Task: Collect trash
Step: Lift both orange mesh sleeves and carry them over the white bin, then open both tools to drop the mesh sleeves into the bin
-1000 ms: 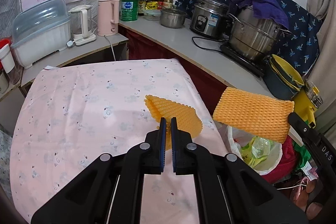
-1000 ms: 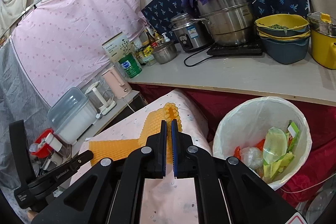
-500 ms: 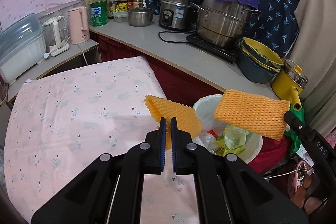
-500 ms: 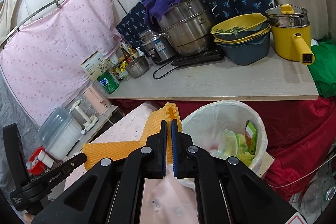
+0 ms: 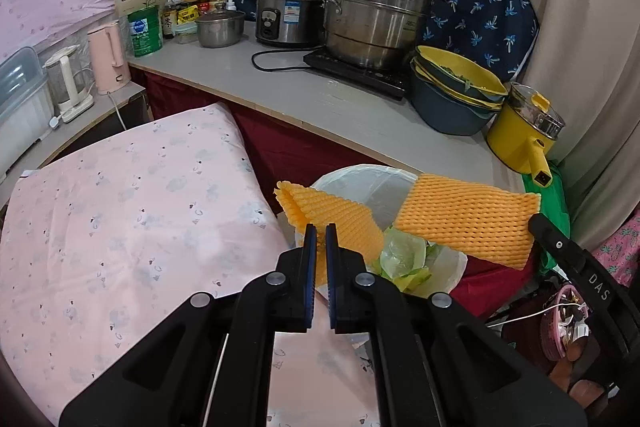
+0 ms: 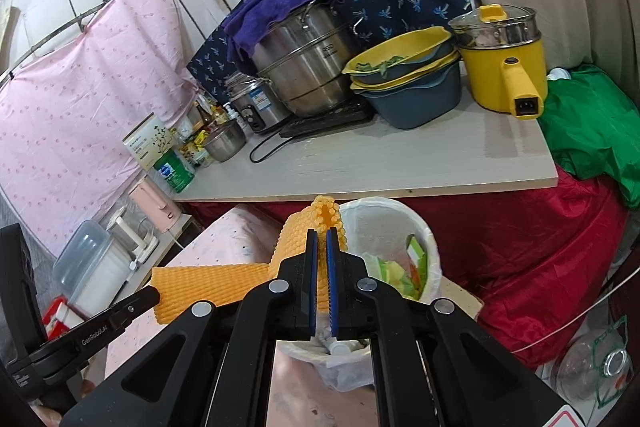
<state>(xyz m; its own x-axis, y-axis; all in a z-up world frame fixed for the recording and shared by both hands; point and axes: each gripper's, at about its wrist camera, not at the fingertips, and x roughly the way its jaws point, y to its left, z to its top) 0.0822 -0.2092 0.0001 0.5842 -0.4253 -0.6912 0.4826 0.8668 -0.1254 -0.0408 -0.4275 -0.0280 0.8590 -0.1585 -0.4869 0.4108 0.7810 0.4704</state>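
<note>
An orange foam net [image 5: 340,223] is clamped in the left claw [image 5: 320,231], another foam net [image 6: 324,223] in the right claw [image 6: 322,237]; both are held over the white-lined trash bin [image 5: 360,179]. "DAS" and "GenRobot.AI" are printed on the claws' arms.

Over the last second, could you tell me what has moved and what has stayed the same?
Both grippers carried their orange foam nets off the pink table toward the white-lined bin. The left gripper and its net, the right gripper and its net now sit over it. Grips unchanged; nothing released.
</note>
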